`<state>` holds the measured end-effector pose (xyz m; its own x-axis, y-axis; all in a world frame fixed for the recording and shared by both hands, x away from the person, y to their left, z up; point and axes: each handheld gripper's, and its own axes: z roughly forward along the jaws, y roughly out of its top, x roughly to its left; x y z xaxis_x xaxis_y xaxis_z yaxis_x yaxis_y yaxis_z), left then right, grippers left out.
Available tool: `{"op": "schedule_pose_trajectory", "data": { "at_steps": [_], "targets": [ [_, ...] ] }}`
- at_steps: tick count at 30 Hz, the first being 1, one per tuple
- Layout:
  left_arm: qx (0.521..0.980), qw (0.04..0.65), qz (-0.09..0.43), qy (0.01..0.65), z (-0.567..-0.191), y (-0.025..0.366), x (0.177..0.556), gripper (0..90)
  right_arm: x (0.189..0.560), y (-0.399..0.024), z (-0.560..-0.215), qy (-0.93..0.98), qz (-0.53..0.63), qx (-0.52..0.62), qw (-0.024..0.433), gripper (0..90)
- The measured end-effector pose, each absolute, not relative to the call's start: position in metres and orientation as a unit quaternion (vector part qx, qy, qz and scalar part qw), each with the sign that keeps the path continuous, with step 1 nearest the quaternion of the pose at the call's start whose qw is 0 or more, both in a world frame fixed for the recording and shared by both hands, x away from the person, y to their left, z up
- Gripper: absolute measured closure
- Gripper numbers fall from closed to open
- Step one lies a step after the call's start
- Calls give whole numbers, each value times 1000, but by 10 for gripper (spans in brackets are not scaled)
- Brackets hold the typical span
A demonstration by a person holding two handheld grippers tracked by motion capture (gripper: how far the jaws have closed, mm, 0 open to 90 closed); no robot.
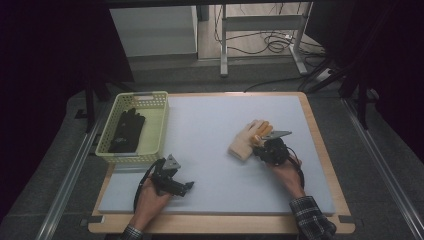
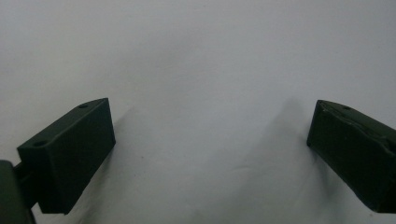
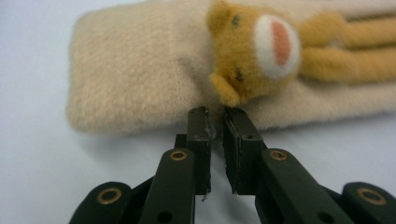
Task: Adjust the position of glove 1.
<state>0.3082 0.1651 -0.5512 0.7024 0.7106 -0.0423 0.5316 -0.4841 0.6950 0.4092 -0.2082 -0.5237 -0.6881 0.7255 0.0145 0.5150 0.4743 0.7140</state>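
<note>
A: On the grey mat that covers the table, near its right edge, what does the right gripper meet?

B: A beige glove, lying flat, its cuff toward the person and its fingers toward the far edge. An orange bear face is sewn on its back. In the right gripper view the two jaws stand almost together, a thin slit between them, their tips at the glove's near edge just under the bear's ear.

A: Is the glove caught between them?

B: That cannot be told. The tips sit at the plush, but no cloth shows in the slit. The jaws are as good as closed.

A: And the left gripper?

B: It rests low over the mat near the front left corner, well apart from the glove. The left gripper view has its jaws spread wide with bare mat between them.

A: Anything else on the table?

B: A pale yellow basket stands at the far left corner, half off the mat's left edge. A black glove lies inside it, fingers toward the far edge.

A: The hands?

B: The right hand comes in from the front edge in a checked sleeve; the left hand holds its gripper from the front as well.
</note>
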Motion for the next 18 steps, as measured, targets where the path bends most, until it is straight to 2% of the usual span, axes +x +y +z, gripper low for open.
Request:
{"op": "schedule_pose_trajectory", "data": {
  "at_steps": [7, 18],
  "targets": [
    [852, 353, 128, 364, -551, 165, 308, 8, 413, -185, -525, 851, 362, 352, 144, 780],
    [854, 350, 126, 365, -551, 165, 309, 8, 395, -210, -513, 843, 364, 360, 166, 580]
  ]
}}
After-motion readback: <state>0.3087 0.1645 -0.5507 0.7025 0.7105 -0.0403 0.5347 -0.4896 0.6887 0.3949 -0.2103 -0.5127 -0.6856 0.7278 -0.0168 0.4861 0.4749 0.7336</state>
